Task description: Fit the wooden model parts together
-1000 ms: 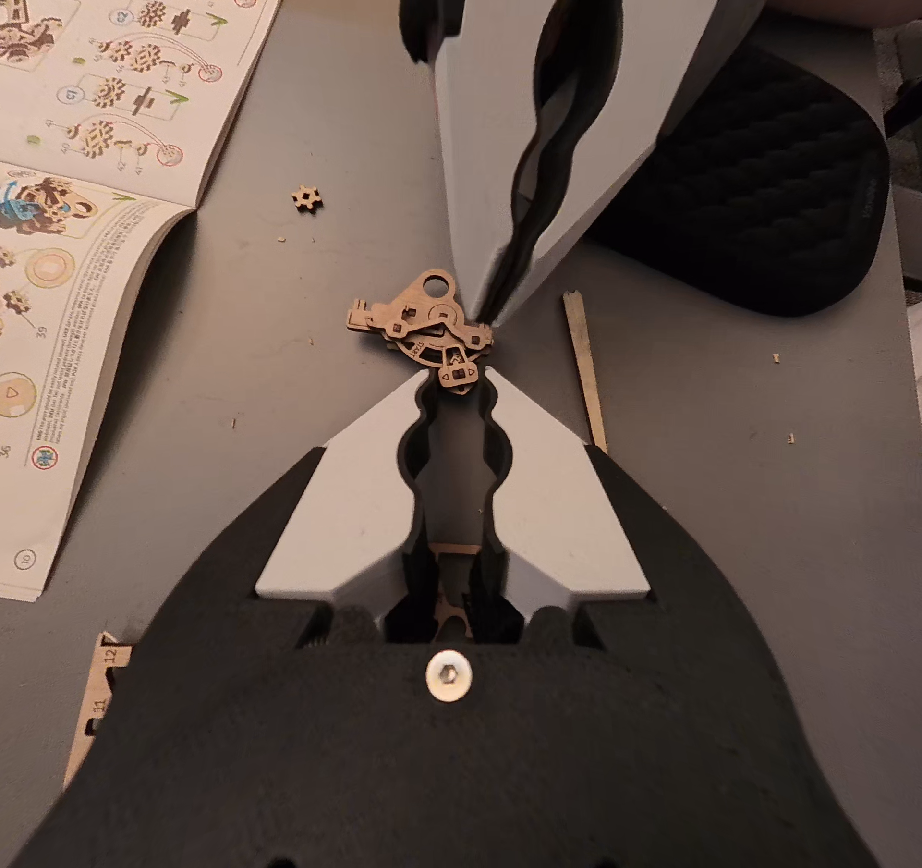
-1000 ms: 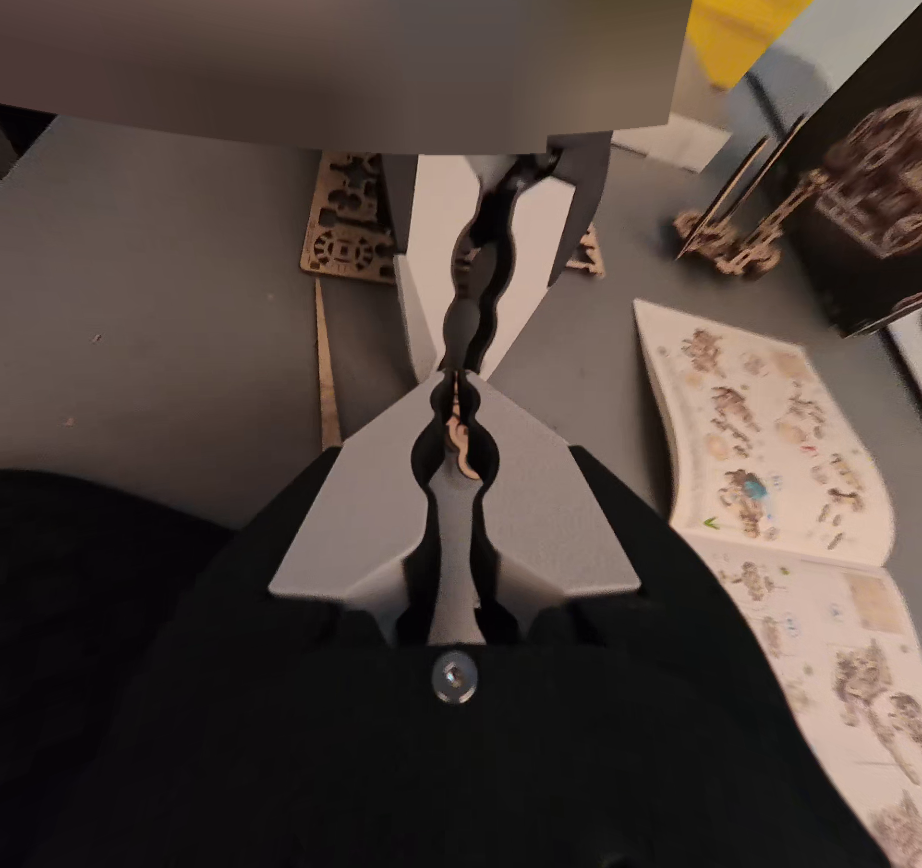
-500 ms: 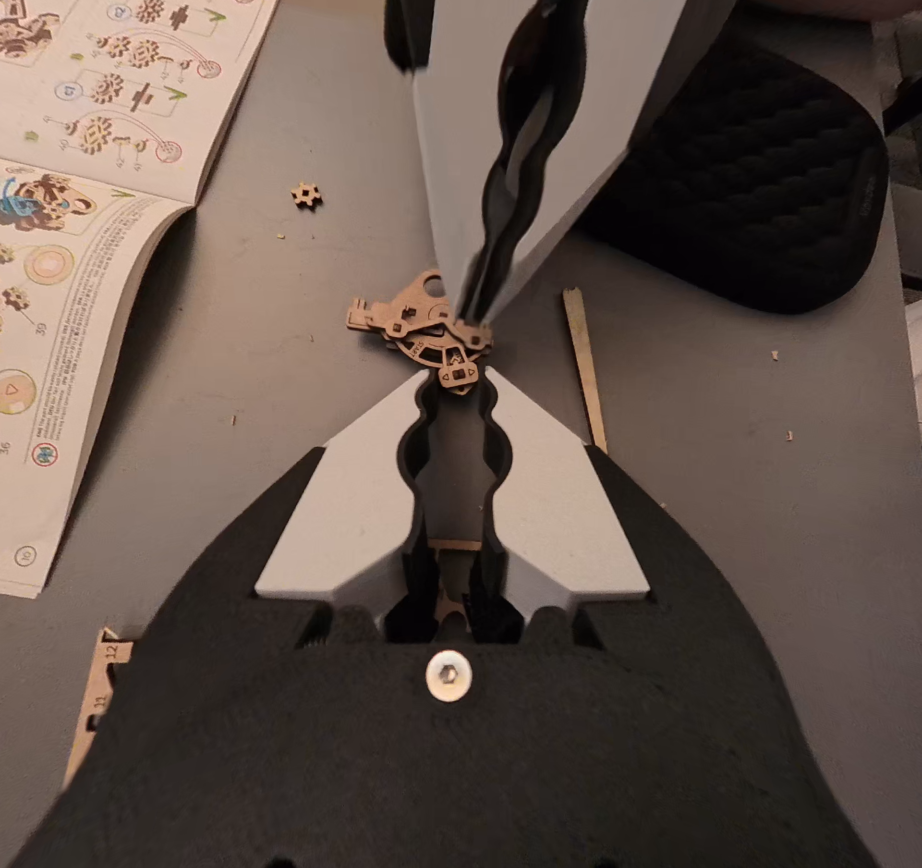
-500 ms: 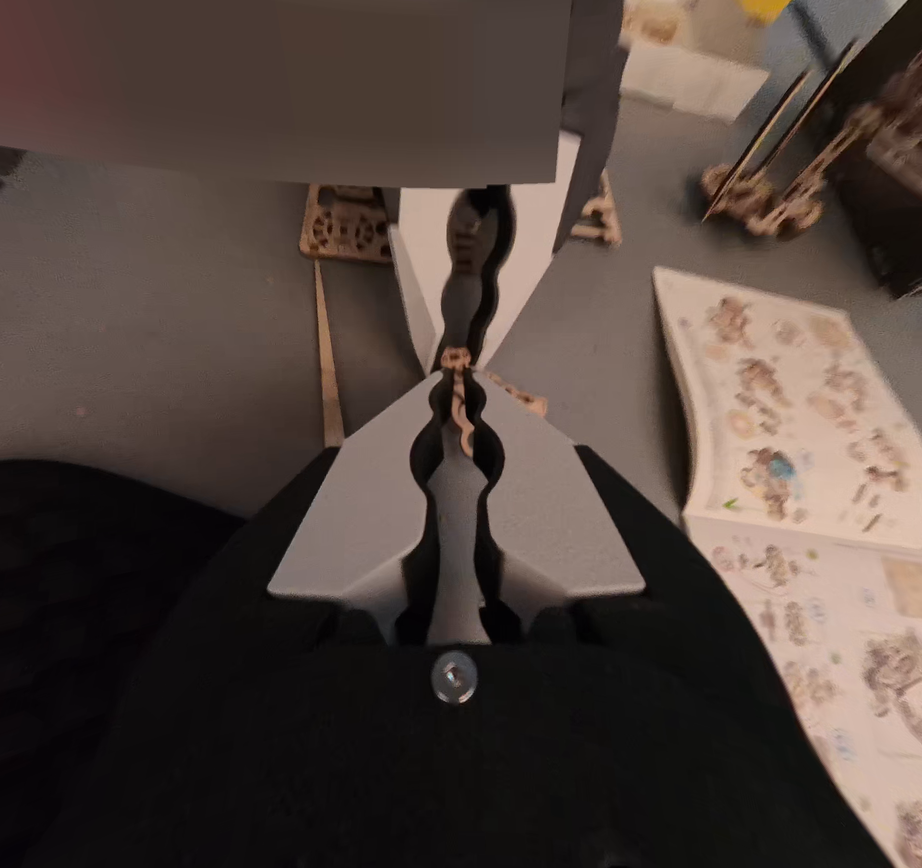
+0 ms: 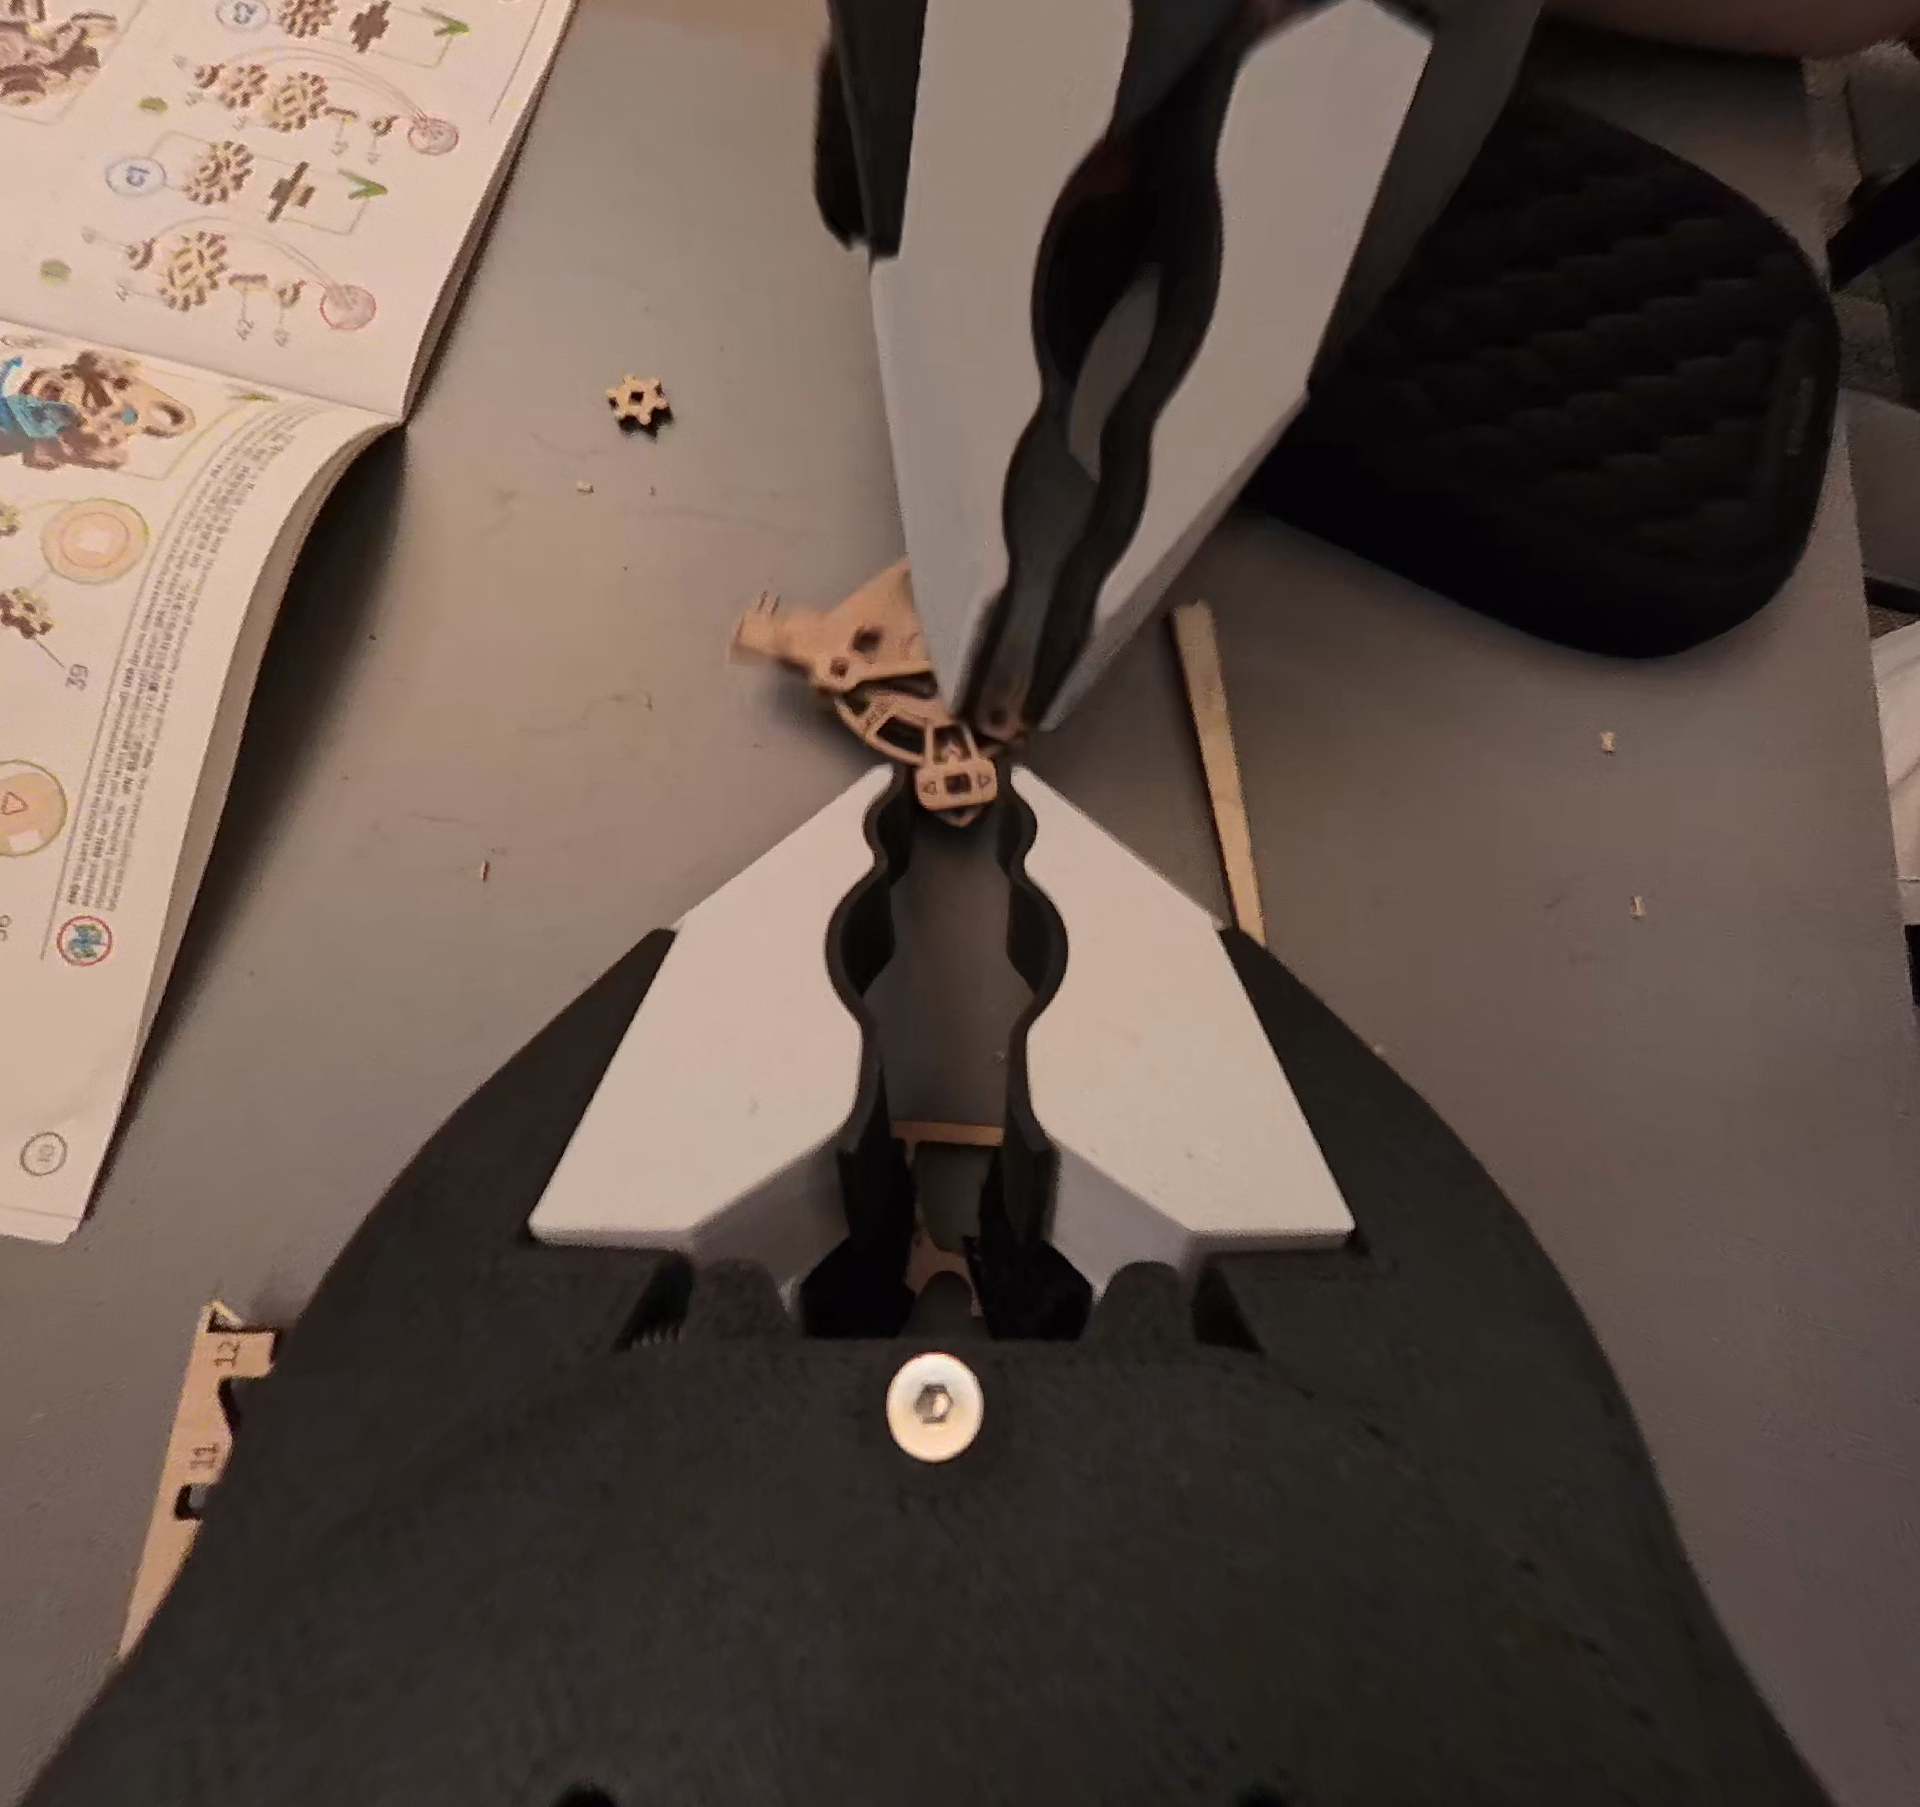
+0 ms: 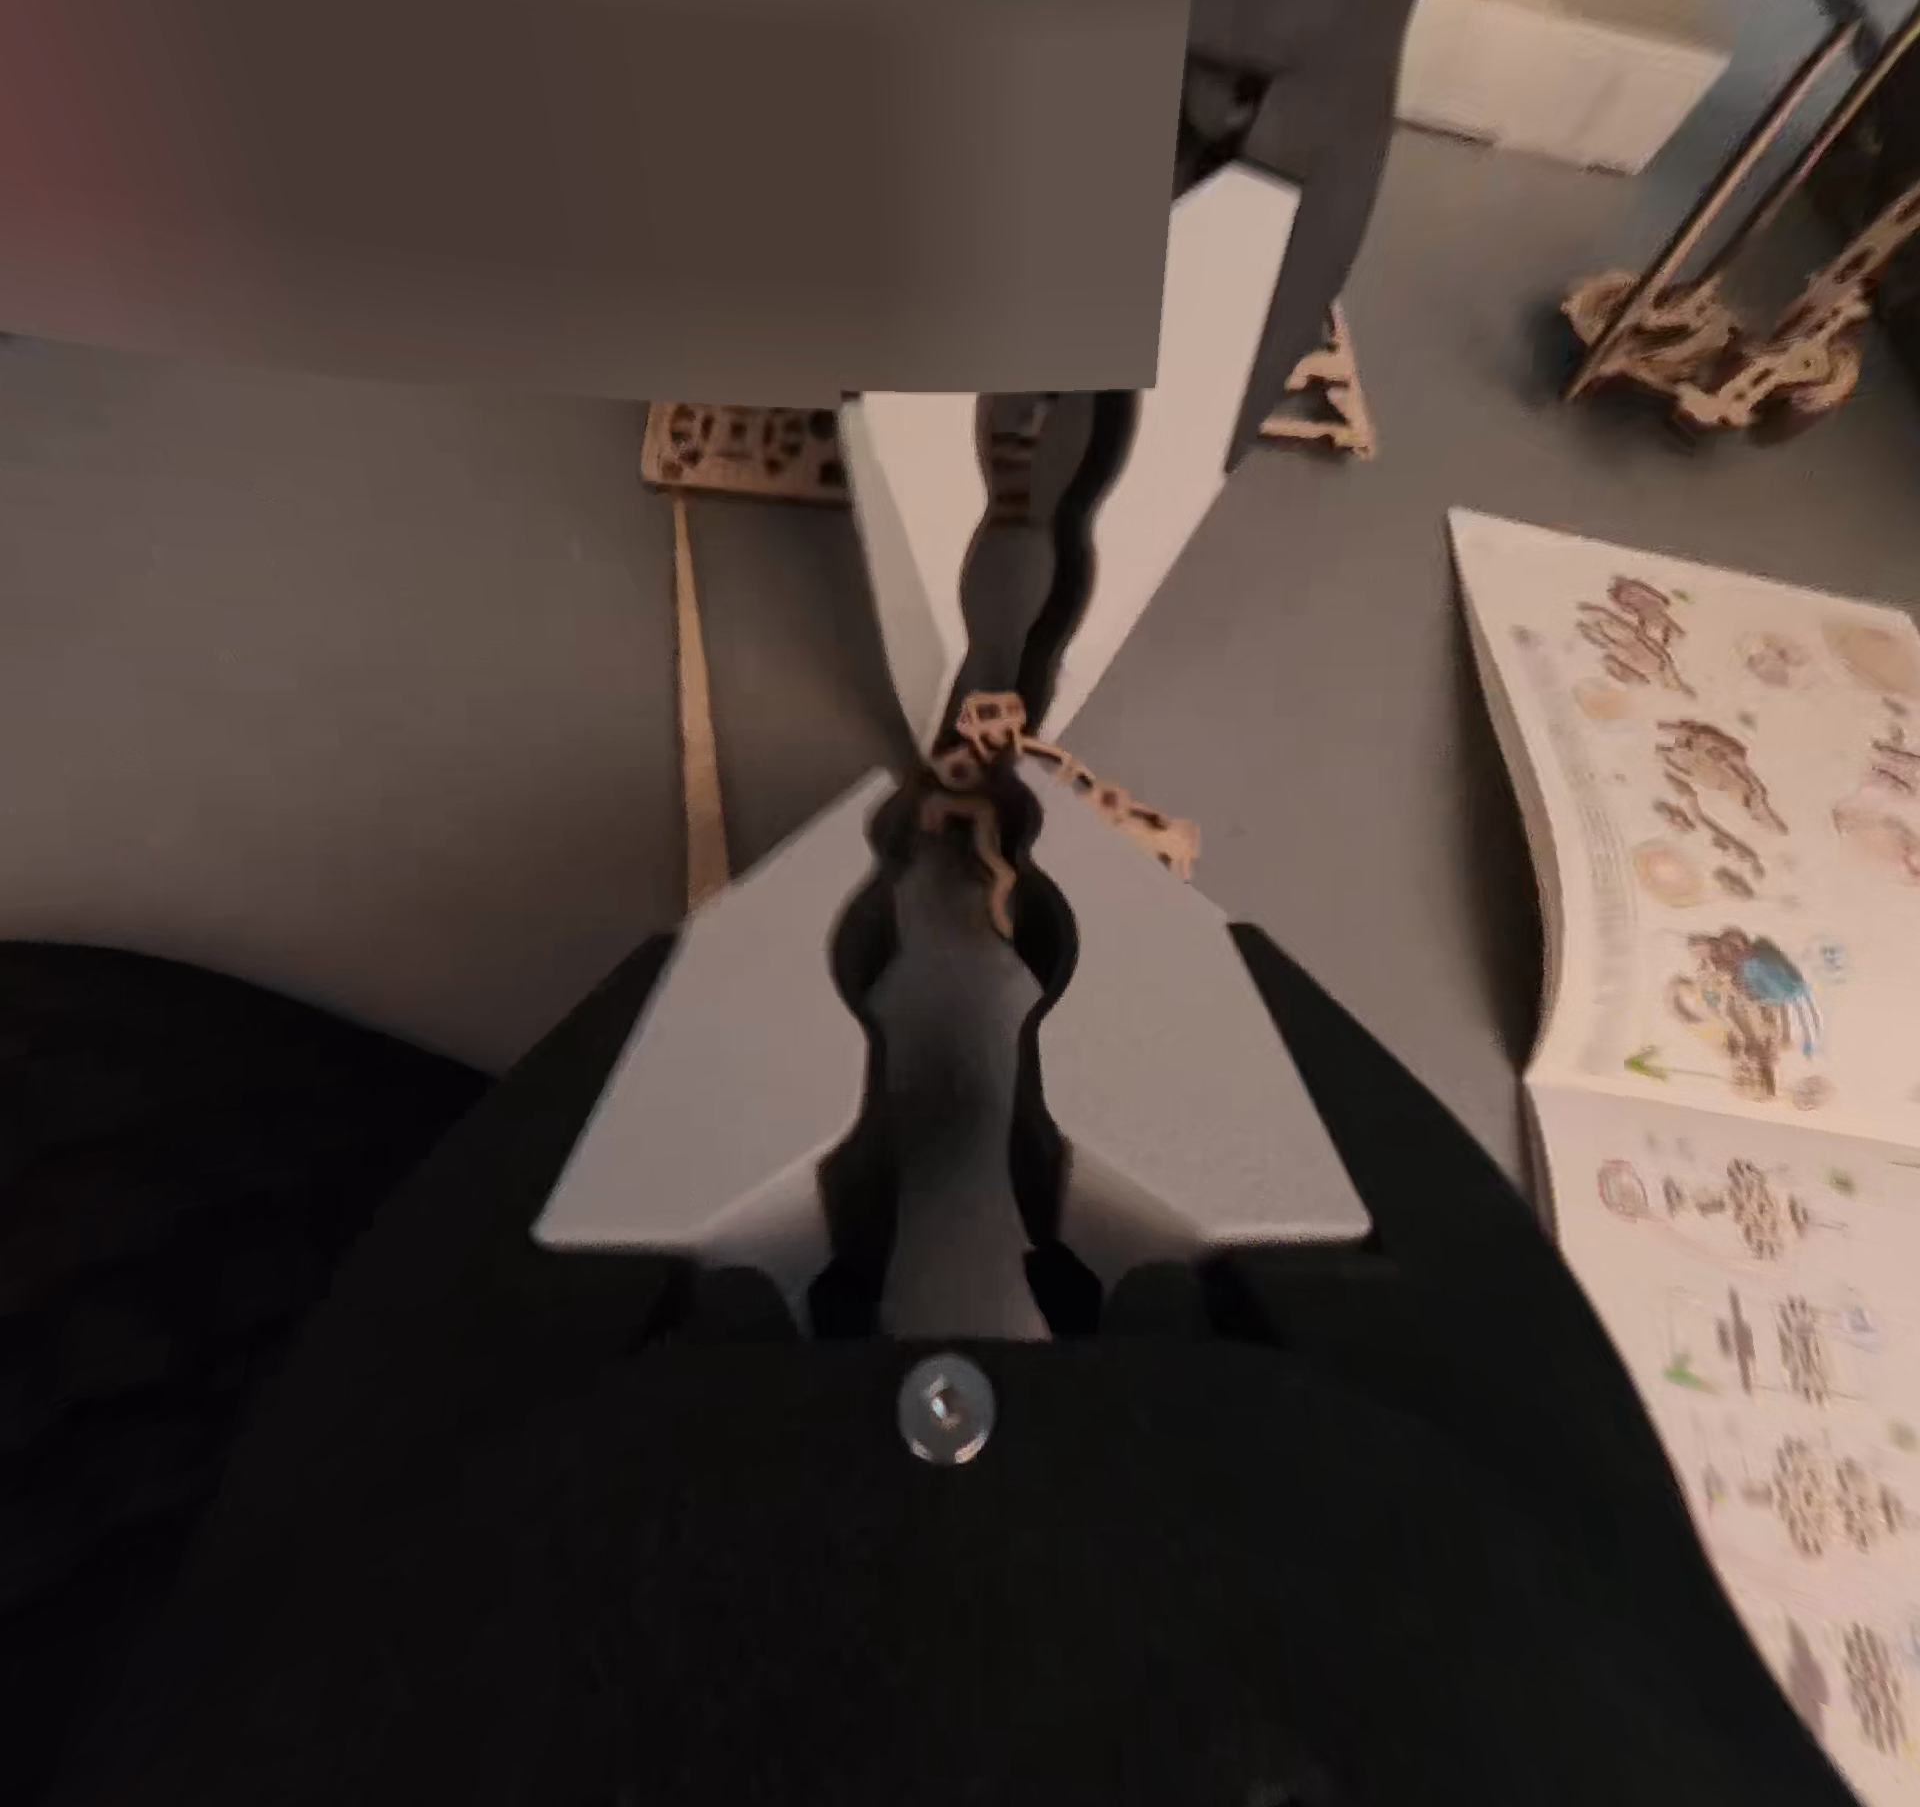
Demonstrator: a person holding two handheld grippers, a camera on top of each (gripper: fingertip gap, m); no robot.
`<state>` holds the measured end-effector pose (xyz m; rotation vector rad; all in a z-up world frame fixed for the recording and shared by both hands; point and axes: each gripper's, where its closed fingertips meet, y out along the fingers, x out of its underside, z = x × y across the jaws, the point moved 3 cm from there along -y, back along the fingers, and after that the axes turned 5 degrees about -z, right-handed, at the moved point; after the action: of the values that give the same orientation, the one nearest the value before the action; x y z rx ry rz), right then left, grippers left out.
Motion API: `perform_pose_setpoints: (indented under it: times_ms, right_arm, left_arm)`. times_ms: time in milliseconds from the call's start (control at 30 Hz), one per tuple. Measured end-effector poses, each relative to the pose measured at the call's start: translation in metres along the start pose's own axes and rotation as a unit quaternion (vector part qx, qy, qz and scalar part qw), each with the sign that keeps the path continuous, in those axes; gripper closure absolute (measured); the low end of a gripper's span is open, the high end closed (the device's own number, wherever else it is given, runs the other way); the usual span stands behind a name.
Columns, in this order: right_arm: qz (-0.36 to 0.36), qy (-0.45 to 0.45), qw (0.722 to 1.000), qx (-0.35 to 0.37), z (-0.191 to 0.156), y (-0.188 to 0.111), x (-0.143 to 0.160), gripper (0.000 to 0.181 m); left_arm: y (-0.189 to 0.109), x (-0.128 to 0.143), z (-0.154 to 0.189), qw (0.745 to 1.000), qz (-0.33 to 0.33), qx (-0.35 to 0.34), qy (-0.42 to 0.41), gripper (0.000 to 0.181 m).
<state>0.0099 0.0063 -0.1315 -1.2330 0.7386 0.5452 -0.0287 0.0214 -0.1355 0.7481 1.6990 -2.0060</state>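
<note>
A small wooden model assembly (image 5: 878,671) of flat laser-cut pieces is held just above the grey table (image 5: 582,822) between the two grippers, which meet tip to tip. The left gripper (image 5: 954,789) has its jaws clenched on the near lobe of the assembly, and the right gripper (image 5: 1003,708), seen coming in from the far side, has its jaws clamped on the adjoining edge; in the right wrist view a curved piece is seen pinched at its tips (image 6: 961,801). An open instruction booklet (image 5: 156,407) lies to the left, a small wooden gear (image 5: 638,402) near it, a thin wooden strip (image 5: 1218,770) to the right, and a black pad (image 5: 1579,407) beyond.
</note>
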Motion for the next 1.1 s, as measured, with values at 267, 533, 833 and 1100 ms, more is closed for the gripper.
perform_pose_setpoints:
  times_ms: [267,533,833,1100]
  right_arm:
    - [0.019,0.036,0.999,-0.006,0.006,-0.013,-0.013,0.18]
    - [0.008,0.018,1.0,0.009,0.002,-0.008,-0.012,0.181]
    - [-0.013,0.03,0.999,0.013,0.008,-0.011,-0.01,0.181]
    - [0.005,0.018,1.0,0.024,0.006,-0.018,-0.023,0.176]
  left_arm:
    - [0.0,0.0,0.001,1.0,0.0,0.0,0.002,0.167]
    - [0.0,0.0,0.001,1.0,0.0,0.002,0.001,0.167]
    - [0.0,0.0,0.002,1.0,-0.001,0.002,0.002,0.167]
    - [0.0,0.0,0.002,1.0,-0.002,0.004,0.002,0.167]
